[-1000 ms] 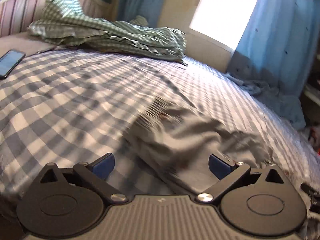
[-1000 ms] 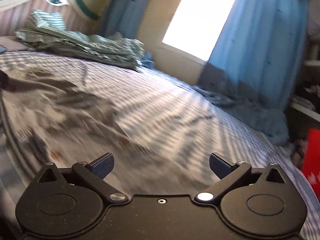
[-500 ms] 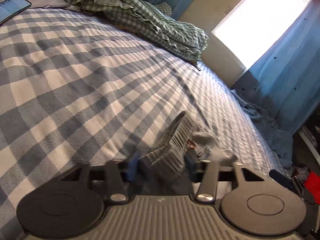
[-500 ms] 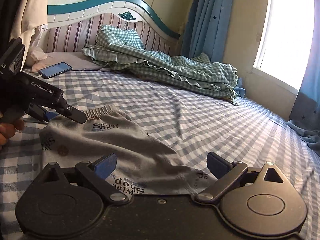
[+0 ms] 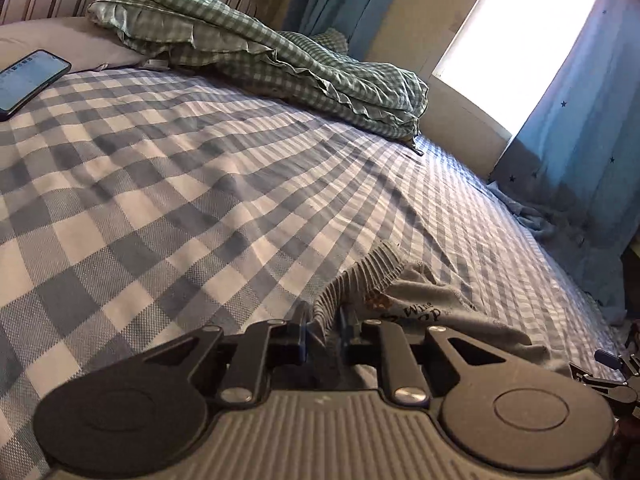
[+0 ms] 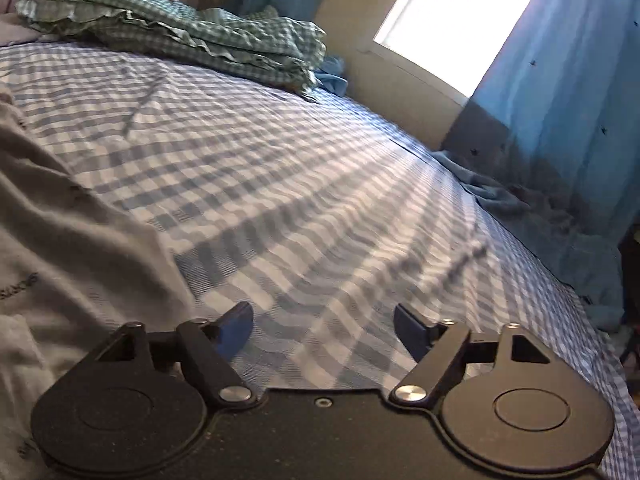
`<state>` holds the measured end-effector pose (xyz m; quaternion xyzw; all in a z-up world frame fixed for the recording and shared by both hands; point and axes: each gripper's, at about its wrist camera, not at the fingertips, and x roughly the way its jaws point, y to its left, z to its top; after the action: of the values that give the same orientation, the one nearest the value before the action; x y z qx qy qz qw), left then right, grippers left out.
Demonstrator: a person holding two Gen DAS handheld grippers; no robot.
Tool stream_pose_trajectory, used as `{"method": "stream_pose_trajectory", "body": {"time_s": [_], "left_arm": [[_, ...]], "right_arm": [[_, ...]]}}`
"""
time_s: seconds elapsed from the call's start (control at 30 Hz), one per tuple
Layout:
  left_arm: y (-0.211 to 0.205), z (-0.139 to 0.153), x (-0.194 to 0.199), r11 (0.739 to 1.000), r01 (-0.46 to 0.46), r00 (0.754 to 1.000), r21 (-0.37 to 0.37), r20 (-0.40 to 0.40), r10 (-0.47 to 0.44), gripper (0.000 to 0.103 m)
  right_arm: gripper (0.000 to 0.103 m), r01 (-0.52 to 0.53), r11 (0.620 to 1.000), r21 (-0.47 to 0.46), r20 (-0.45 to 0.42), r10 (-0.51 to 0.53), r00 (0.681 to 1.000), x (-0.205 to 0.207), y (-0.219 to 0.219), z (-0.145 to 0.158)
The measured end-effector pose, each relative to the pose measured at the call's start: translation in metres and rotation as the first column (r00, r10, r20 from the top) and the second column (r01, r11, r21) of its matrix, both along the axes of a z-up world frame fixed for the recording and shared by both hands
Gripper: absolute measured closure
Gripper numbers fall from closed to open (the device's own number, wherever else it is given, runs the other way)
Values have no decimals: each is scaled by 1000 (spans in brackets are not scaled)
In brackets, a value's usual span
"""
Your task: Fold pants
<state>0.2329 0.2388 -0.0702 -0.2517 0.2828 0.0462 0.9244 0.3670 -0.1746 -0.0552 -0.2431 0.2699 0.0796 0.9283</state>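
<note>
Grey pants (image 5: 424,312) with printed lettering lie crumpled on the blue checked sheet (image 5: 168,200). The ribbed waistband (image 5: 360,276) stands up between my left gripper's fingers. My left gripper (image 5: 323,330) is closing its jaws, and the pads pinch the waistband's edge. In the right wrist view the pants (image 6: 60,240) spread over the left side, beside the left finger. My right gripper (image 6: 322,320) hangs over bare sheet (image 6: 320,220) with wide jaws that are closing and nothing between them.
A rumpled green checked quilt (image 5: 280,64) lies along the head of the bed. A phone (image 5: 28,80) rests on a pillow at the far left. Blue curtains (image 6: 560,100) and a bright window (image 5: 512,40) stand beyond the bed's right edge.
My left gripper's jaws went from wide open to pinched on the waistband. My right gripper swung right, so the pants now lie at its left, and its jaws narrowed a little.
</note>
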Motion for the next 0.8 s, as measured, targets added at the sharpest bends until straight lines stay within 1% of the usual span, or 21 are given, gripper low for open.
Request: {"method": "stream_pose_trajectory", "body": {"time_s": [0.07, 0.1, 0.17, 0.2, 0.23, 0.27, 0.3, 0.33, 0.4, 0.43, 0.5, 0.6, 0.63, 0.67, 0.7, 0.73, 0.77, 0.8], "left_arm": [[-1, 5, -3, 1000, 14, 1000, 10, 16, -14, 86], [-1, 7, -5, 1000, 21, 999, 13, 26, -22, 86], [-2, 9, -3, 1000, 21, 1000, 20, 21, -22, 84], [-3, 7, 0, 999, 18, 1000, 26, 4, -18, 83], [-3, 3, 2, 1000, 14, 1000, 27, -16, -14, 83], [-1, 0, 3, 1000, 12, 1000, 16, -25, -11, 82], [0, -2, 2, 1000, 10, 1000, 4, -22, -10, 82], [1, -3, 1, 1000, 11, 1000, 1, -21, -11, 81], [2, -2, -1, 1000, 21, 1000, 10, -14, -21, 80], [2, -2, -1, 1000, 23, 1000, 11, -16, -23, 79], [2, -2, 0, 1000, 23, 1000, 11, -14, -22, 75], [-1, -2, 0, 999, 13, 1000, 33, -15, -12, 69], [-2, -2, -1, 999, 12, 1000, 37, -12, -11, 68], [-2, -2, -2, 999, 4, 1000, 40, -11, -3, 64], [-2, -1, -3, 999, -2, 1000, 39, -10, 3, 60], [-2, -1, -4, 999, -7, 1000, 36, -8, 8, 59], [-1, -1, -5, 1000, -13, 1000, 28, -8, 13, 55], [-1, 0, -6, 1000, -21, 1000, 16, -9, 21, 51]], "right_arm": [[23, -20, 998, 52, 16, 20, 1000, -6, -9, 11], [20, -55, 995, 81, 18, 54, 998, -12, -8, 18], [11, -165, 973, 164, 10, 166, 986, -22, 0, 30], [9, -233, 953, 195, 0, 238, 971, -27, 12, 34], [7, -264, 948, 179, -9, 270, 963, -28, 21, 31], [9, -268, 956, 117, -24, 272, 962, -26, 31, 24], [12, -262, 965, 29, -37, 263, 964, -20, 40, 15], [13, -266, 964, 6, -38, 266, 963, -17, 38, 11], [13, -235, 969, 77, -28, 238, 971, -12, 18, 20], [13, -221, 971, 87, -5, 222, 975, -12, 7, 26], [9, -210, 976, 64, 19, 209, 978, -11, -11, 34], [8, -269, 960, 80, -41, 272, 961, -4, -34, 27], [10, -274, 958, 88, -47, 278, 959, -3, -38, 23], [12, -282, 951, 129, -48, 290, 956, -3, -40, 22], [12, -287, 939, 191, -41, 300, 953, -3, -41, 24], [12, -291, 925, 243, -24, 305, 952, -3, -36, 28], [11, -311, 910, 275, -3, 324, 946, -2, -28, 32], [10, -358, 887, 291, 20, 368, 930, -1, -11, 37]]}}
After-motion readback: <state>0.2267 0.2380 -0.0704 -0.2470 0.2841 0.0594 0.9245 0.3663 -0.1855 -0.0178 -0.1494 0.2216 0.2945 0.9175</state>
